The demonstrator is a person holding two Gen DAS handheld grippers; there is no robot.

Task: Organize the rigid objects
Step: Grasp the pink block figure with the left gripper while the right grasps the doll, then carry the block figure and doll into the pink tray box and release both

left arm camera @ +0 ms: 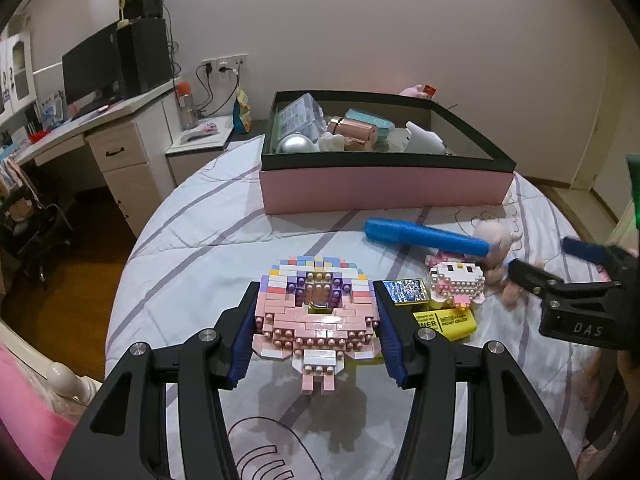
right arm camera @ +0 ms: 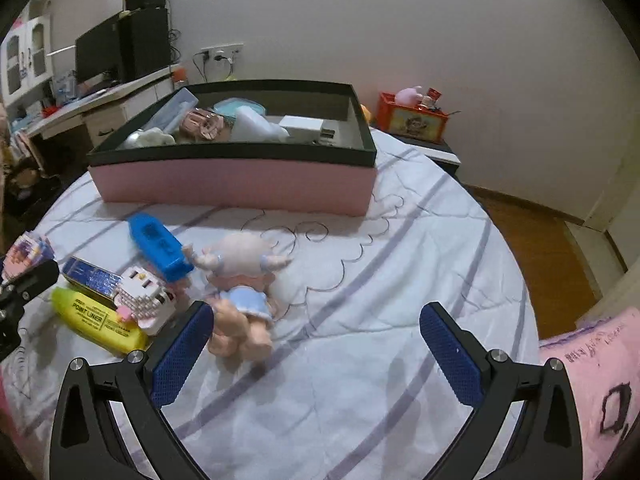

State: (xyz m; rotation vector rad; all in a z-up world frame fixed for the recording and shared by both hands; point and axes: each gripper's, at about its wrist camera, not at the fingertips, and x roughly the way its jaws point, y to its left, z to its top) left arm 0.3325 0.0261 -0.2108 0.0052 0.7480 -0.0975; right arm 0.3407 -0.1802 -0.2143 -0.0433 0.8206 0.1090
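One studded brick figure (left arm camera: 316, 316), mostly pink with pastel rows and a square hole, sits clamped between the left gripper (left arm camera: 316, 312), its ribbed blue pads pressing both sides above the striped quilt (left arm camera: 192, 240). Ahead of it stands the pink box (left arm camera: 384, 188). The right gripper (right arm camera: 316, 344) gapes wide, empty, a soft doll (right arm camera: 240, 280) beside its left finger.

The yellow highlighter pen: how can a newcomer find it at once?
Start at the pink box with a black rim on the bed. Before it lies a cluster of toys; the yellow plastic highlighter pen lies at its near edge, beside a small white brick figure. Only it is yellow and printed "POINT LINER".
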